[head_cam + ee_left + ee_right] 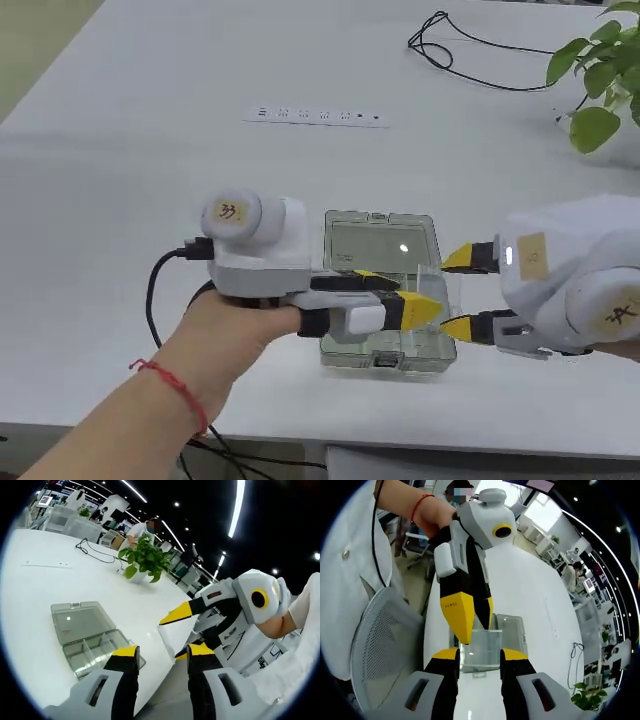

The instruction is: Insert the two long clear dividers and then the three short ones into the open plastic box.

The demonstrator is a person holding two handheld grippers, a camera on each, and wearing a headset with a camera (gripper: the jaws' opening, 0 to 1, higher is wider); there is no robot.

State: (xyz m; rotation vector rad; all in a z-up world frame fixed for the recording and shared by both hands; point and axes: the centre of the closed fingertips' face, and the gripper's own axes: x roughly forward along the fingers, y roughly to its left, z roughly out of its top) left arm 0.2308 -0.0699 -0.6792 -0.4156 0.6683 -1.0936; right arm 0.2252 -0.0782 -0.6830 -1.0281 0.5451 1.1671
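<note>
The open clear plastic box lies near the table's front edge with its lid folded back; it also lies low left in the left gripper view. My right gripper comes in from the right, just above the box. Its jaws are shut on the opposite edges of a clear divider. My left gripper reaches in from the left, open, with its yellow tips at the divider's near edge. In the left gripper view the divider stands between the right gripper's yellow tips.
A white power strip lies mid-table, with a black cable and a potted plant at the far right. The table's front edge runs just below the box. A mesh chair stands beside the table.
</note>
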